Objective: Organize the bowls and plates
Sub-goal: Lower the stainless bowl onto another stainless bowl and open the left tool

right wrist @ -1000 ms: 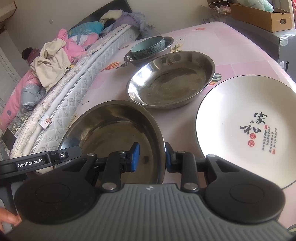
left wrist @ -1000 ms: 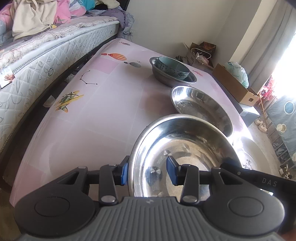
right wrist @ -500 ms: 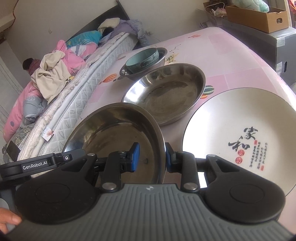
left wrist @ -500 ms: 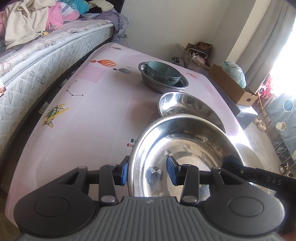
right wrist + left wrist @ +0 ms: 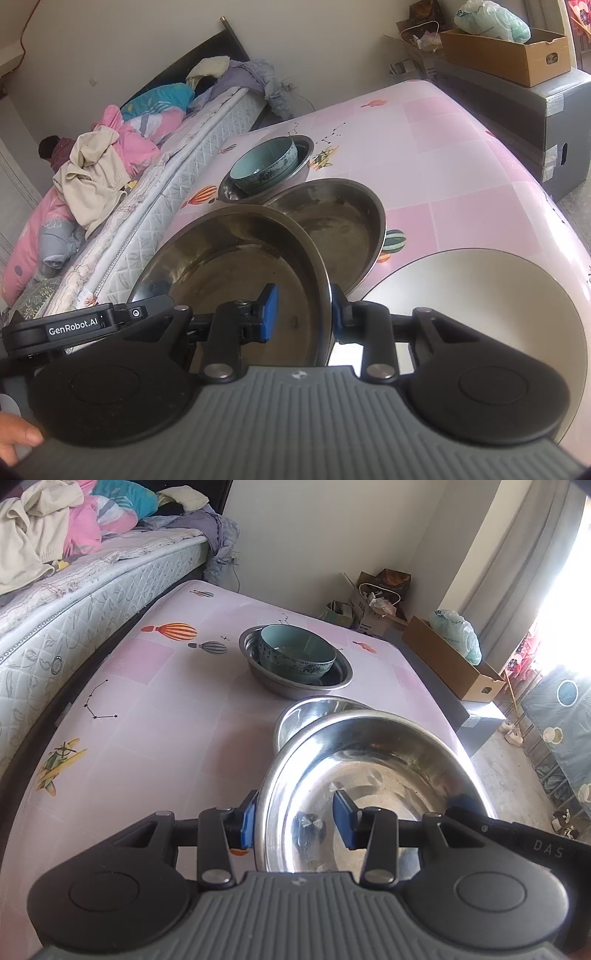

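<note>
Both grippers hold one large steel basin (image 5: 373, 775), lifted above the pink table. My left gripper (image 5: 295, 821) is shut on its left rim; my right gripper (image 5: 301, 314) is shut on its right rim, the basin (image 5: 236, 266) filling that view's centre. A second steel basin (image 5: 340, 225) sits on the table just beyond and partly under the held one; its rim shows in the left wrist view (image 5: 314, 707). Farther back a teal ceramic bowl (image 5: 295, 657) sits inside a smaller steel bowl (image 5: 332, 683). A large white plate (image 5: 480, 314) lies at the right.
The pink patterned table (image 5: 147, 709) has a mattress (image 5: 74, 605) with piled clothes along its left side. A grey cabinet with a cardboard box (image 5: 450, 664) stands beyond the table's right edge. The left gripper's body (image 5: 66, 325) shows in the right wrist view.
Both grippers have raised the large steel basin and carried it forward, so it now overlaps the second basin. The white plate has slid lower and right in the right wrist view.
</note>
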Available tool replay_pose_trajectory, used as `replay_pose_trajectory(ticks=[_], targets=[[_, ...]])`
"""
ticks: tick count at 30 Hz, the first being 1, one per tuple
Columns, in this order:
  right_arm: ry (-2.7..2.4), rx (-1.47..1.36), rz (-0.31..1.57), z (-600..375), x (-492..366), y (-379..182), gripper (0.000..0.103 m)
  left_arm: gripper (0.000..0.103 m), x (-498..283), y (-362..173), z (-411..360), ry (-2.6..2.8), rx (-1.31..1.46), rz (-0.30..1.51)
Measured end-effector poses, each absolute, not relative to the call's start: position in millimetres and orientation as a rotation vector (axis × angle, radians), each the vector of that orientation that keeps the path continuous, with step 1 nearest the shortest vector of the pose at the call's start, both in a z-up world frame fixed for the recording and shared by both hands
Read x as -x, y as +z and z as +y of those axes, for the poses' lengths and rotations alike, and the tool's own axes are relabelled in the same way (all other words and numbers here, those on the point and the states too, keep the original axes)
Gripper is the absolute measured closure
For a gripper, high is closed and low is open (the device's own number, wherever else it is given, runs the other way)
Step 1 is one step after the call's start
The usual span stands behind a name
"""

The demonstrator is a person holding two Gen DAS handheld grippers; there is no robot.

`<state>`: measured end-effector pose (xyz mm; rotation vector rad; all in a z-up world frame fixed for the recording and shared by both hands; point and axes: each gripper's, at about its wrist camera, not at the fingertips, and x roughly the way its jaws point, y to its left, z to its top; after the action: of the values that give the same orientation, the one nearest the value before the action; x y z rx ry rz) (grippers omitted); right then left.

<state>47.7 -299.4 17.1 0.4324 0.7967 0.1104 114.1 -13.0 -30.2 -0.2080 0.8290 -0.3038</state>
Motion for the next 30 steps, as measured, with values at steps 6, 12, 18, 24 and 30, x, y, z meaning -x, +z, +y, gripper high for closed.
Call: replay_pose_trajectory(ticks=[6,12,18,24,30], targets=[[0.087,-0.429,0.804,-307.7,-61.4,14.8,0.073,0.060,-129.9,-35.2,-23.7,-0.313,0.208,0.845],[0.070,-0.435,0.831,-312.2,-75.1,4.1,0.073,0.060,-143.2,-44.1,-29.8,-0.310,0.212,0.871],[0.060,-0.451,0.852,-316.1,-89.7,-6.2,0.072,0.060,-154.6,-53.7,-35.5,-0.302,0.200,0.897],[0.061,-0.454,0.862,-314.6,-102.6,-13.4,0.071,0.060,-160.6,-58.0,-39.2,-0.289,0.178,0.896],[0.061,-0.449,0.865,-315.0,-115.0,-15.2,0.071,0.059,-169.2,-58.9,-41.7,-0.287,0.167,0.894]])
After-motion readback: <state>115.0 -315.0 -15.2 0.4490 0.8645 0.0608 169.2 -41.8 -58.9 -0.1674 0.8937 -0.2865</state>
